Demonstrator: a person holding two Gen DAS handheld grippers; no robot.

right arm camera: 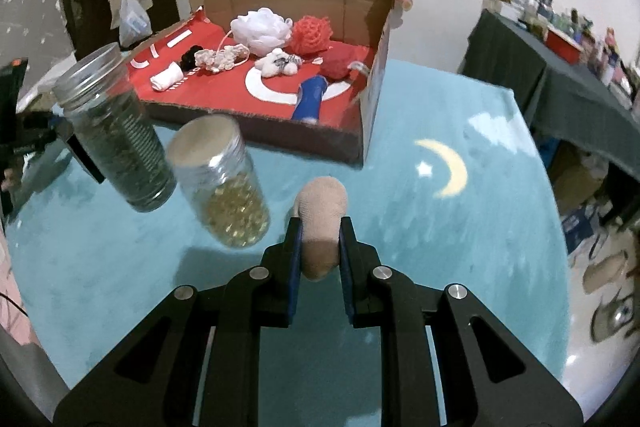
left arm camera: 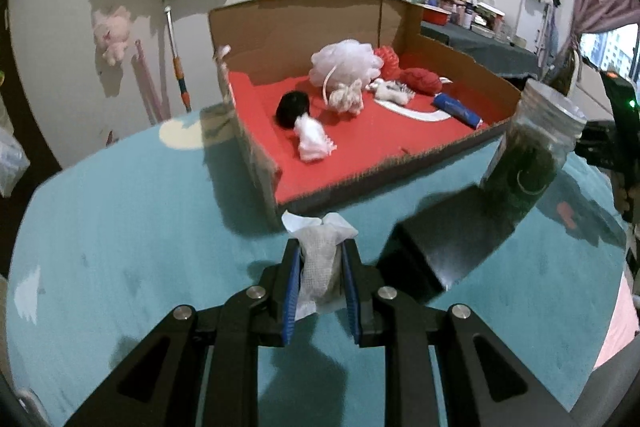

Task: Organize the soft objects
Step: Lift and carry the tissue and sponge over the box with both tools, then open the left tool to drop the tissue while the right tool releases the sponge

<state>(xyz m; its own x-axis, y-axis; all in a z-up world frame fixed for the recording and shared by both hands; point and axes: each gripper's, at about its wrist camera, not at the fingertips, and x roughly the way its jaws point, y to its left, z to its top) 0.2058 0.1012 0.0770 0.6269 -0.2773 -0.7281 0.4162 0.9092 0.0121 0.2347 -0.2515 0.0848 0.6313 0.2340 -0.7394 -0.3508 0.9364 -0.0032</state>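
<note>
The left gripper (left arm camera: 320, 259) is seen with its fingers (left arm camera: 292, 291) clamped on a white mesh pouch (left arm camera: 318, 267), which is held above the teal surface (left arm camera: 120, 247). The right gripper (right arm camera: 319, 247) is likewise closed, its fingers (right arm camera: 294, 267) pressed against a beige rolled cloth (right arm camera: 322, 223), also carried clear of the teal surface.

Beyond the left gripper, a cardboard tray (left arm camera: 256, 147) with a red floor is set on the surface. Inside it are noted a white bath pouf (left arm camera: 346, 63), a red mesh pouf (left arm camera: 388, 61), a red knitted item (left arm camera: 422, 81), a blue roll (left arm camera: 456, 111), a black soft ball (left arm camera: 292, 109), a white folded cloth (left arm camera: 312, 143) touching that ball, and two small cream fabric pieces that cannot be identified.

Just before the tray, a jar of dark green contents (right arm camera: 116, 131) and a jar of yellow capsules (right arm camera: 224, 187) are recorded standing beside each other, both with metal lids. A yellow crescent print (right arm camera: 448, 167) is visible on the surface to the right of the tray.
</note>
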